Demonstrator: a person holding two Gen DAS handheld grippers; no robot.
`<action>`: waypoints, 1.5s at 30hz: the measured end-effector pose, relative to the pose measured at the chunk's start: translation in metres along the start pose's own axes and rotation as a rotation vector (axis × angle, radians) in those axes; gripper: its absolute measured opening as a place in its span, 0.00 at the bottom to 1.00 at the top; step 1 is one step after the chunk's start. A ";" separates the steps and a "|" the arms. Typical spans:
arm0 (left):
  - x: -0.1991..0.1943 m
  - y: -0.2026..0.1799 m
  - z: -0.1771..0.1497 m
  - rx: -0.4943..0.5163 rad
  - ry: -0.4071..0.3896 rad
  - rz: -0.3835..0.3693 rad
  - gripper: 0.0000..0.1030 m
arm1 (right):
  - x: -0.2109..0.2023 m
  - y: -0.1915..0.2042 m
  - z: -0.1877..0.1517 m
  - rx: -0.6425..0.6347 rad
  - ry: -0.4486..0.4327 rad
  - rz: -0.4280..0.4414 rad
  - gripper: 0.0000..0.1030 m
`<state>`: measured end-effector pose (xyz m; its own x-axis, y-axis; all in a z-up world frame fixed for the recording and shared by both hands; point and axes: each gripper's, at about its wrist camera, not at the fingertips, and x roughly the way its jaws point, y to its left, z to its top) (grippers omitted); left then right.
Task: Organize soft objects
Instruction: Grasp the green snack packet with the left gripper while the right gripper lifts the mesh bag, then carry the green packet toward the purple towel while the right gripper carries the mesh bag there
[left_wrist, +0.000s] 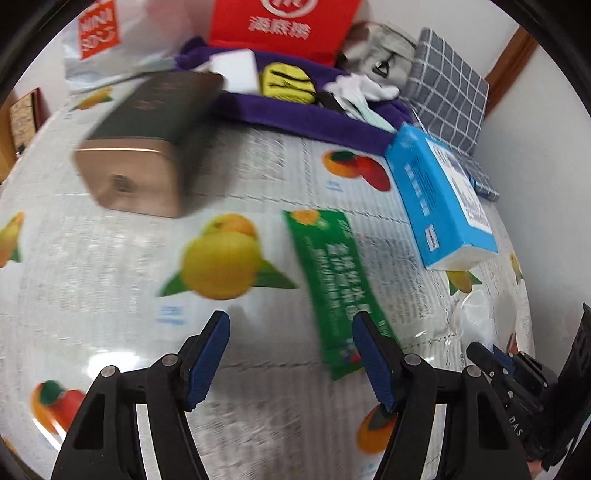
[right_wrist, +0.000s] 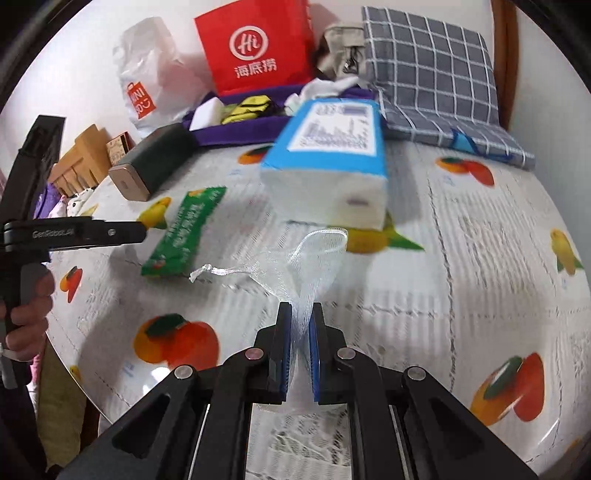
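My right gripper (right_wrist: 301, 314) is shut on a white mesh drawstring pouch (right_wrist: 314, 258) and holds it above the fruit-print tablecloth (right_wrist: 461, 258); its cord (right_wrist: 218, 272) trails left. The pouch shows faintly in the left wrist view (left_wrist: 474, 314). My left gripper (left_wrist: 291, 325) is open and empty, low over the cloth, beside a green packet (left_wrist: 332, 288). The purple fabric tray (left_wrist: 295, 118) at the back holds a white box (left_wrist: 236, 68), a yellow pouch (left_wrist: 286, 83) and white cloth (left_wrist: 364, 86). The left gripper also shows in the right wrist view (right_wrist: 122, 232).
A blue tissue pack (left_wrist: 439, 195) lies right of the green packet. A dark tin with a gold end (left_wrist: 144, 144) lies at left. A red bag (right_wrist: 255, 48), a white plastic bag (right_wrist: 147, 85) and a grey checked cushion (right_wrist: 432, 70) stand at the back.
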<state>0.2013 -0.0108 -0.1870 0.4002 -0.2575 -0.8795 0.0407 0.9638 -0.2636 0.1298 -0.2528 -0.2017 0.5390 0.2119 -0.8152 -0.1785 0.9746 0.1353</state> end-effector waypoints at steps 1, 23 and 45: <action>0.003 -0.006 0.000 0.012 -0.006 0.011 0.64 | 0.001 -0.002 -0.002 0.006 -0.002 0.000 0.09; 0.029 -0.055 0.021 0.171 -0.043 0.144 0.28 | 0.003 -0.016 -0.007 0.057 -0.028 0.060 0.09; -0.018 0.018 -0.032 0.099 -0.043 0.164 0.23 | -0.006 0.006 -0.008 0.047 -0.020 0.002 0.10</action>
<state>0.1653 0.0093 -0.1883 0.4473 -0.0956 -0.8893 0.0613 0.9952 -0.0762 0.1185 -0.2494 -0.2005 0.5552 0.2148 -0.8035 -0.1408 0.9764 0.1638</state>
